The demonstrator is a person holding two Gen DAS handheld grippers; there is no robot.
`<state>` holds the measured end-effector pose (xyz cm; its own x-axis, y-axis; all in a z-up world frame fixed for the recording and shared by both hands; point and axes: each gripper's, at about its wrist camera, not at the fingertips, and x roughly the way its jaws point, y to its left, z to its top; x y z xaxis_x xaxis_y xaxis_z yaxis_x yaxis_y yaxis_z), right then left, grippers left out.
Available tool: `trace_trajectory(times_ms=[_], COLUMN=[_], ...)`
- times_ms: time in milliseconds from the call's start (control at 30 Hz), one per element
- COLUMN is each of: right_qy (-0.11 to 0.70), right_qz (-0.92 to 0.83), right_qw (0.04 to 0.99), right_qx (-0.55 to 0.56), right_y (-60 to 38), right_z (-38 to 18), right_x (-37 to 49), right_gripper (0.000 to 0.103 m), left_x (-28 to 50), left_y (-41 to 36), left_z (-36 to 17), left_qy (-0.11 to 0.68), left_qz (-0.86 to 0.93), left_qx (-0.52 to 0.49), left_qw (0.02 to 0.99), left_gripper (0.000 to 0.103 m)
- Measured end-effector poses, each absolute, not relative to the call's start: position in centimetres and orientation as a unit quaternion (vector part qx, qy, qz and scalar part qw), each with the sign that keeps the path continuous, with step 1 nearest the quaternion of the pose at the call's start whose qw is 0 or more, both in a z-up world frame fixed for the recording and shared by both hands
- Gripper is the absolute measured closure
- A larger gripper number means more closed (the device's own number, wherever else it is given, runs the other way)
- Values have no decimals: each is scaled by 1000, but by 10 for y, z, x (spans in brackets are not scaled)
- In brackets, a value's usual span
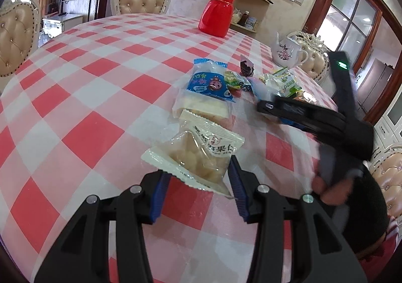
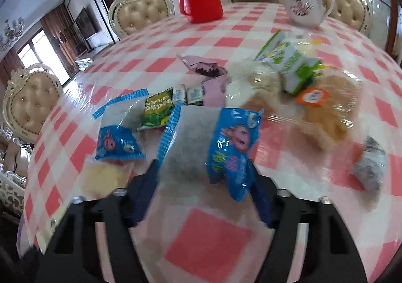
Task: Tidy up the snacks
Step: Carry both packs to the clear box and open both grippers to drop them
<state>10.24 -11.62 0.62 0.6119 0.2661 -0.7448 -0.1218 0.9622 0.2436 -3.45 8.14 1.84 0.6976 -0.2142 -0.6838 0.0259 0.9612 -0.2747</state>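
The left gripper (image 1: 198, 182) is clenching a clear packet of pale nut snacks (image 1: 196, 155), its blue pads pressing on the packet's near end while the rest of the packet is sticking out ahead of the jaws, over the checked table (image 1: 83, 97). The right gripper (image 2: 206, 182) is closing around a blue cartoon-printed cake packet (image 2: 213, 142) that is sitting between its jaws; the view is blurred, so whether the pads are truly pinching the wrapper is hard to say, though it appears caught. Just beyond those jaws, to their left, a second blue packet (image 2: 118, 132) is lying, with a green garlic-flavour sachet (image 2: 158, 112) behind it and a pile of bread bags (image 2: 324, 109) off to their right. The risk, as I judge it, is lying in the slippery film: the wrapper may be creasing and sliding out of a shallow pinch, or the jaws may be squashing the soft cake, or snagging the neighbouring packet.
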Motion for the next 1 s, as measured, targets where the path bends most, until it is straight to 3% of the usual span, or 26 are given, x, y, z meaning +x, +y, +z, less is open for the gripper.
trace_trajectory(times_ms=[200,667,800,867,1000], right_qy=[377,364,398,410,418], right_qz=[149,196,198,189,157], right_qw=[912,906,893,891,894], right_qx=[69,88,75,46,-40], right_y=[-123,-124,-120,-109,-86], right_z=[26,23,15,13,9], right_x=[50,0,5,8,21], right_gripper=[41,44,31,13,13], left_x=[-36,-63,-64,-65,-67], left_y=[78,72,74,73,70], left_z=[20,25,24,24,24], left_qy=[381,374,376,376,377], left_qz=[-53,-35,-32,-33,-38], left_qx=[-112,-102,-105,-103,-99], left_qw=[916,921,920,920,920], left_gripper=[57,57,57,57,57])
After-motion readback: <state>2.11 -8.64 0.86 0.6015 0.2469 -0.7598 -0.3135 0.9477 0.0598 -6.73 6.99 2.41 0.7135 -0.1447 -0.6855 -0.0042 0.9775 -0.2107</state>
